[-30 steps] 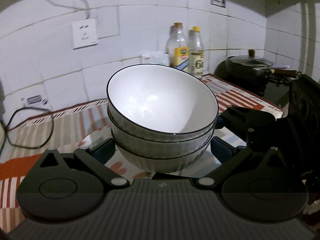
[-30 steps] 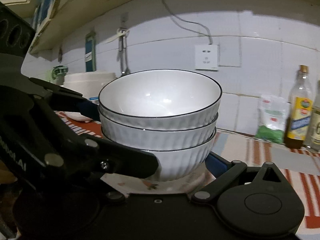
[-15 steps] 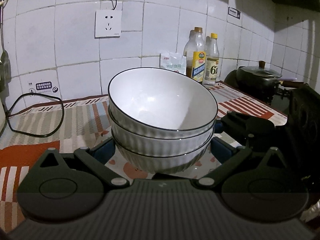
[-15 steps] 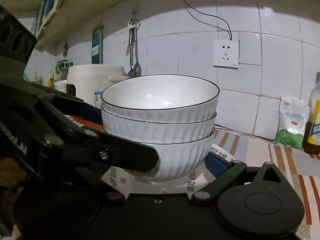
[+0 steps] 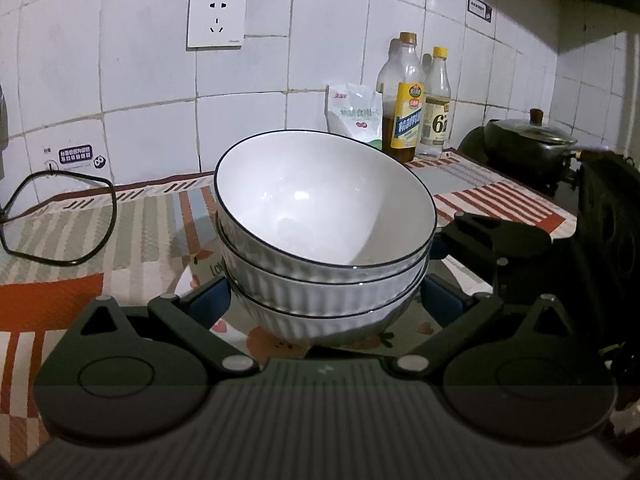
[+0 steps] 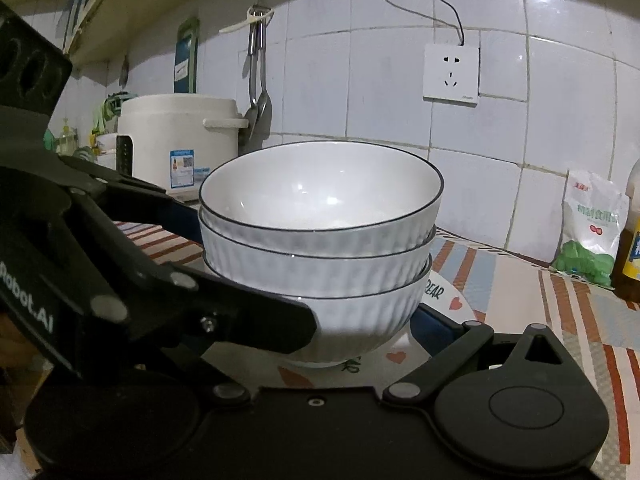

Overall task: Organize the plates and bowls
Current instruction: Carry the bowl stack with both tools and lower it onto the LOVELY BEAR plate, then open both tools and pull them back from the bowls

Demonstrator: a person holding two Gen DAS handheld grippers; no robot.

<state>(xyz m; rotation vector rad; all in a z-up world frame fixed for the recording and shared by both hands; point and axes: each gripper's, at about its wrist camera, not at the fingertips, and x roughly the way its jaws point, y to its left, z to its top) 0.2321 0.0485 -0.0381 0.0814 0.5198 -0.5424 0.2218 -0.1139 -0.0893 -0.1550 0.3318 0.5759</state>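
Observation:
Three white ribbed bowls with dark rims sit nested in a bowl stack [image 5: 324, 232] [image 6: 320, 240], held from two sides. My left gripper [image 5: 324, 304] is shut on the lowest bowl, its blue pads [image 5: 208, 300] pressed against the bowl's flanks. My right gripper [image 6: 340, 332] grips the same bowl from the other side; its left pad is hidden behind the left gripper's body [image 6: 160, 280]. In the left wrist view the right gripper [image 5: 500, 248] shows at the stack's right. Under the stack's foot lies a plate [image 6: 444, 296] printed with hearts; whether they touch I cannot tell.
A striped cloth [image 5: 140, 220] covers the counter. A white rice cooker [image 6: 176, 140] stands to the left, with ladles [image 6: 258, 80] hanging on the tiled wall. Two bottles [image 5: 404, 112], a white bag [image 5: 356, 116], a lidded pot [image 5: 528, 140] and a black cable [image 5: 60, 216] are nearby.
Both grippers have carried the stack leftwards along the counter, towards the rice cooker. The wall behind has slid to the right. The stack has stayed fixed between the jaws.

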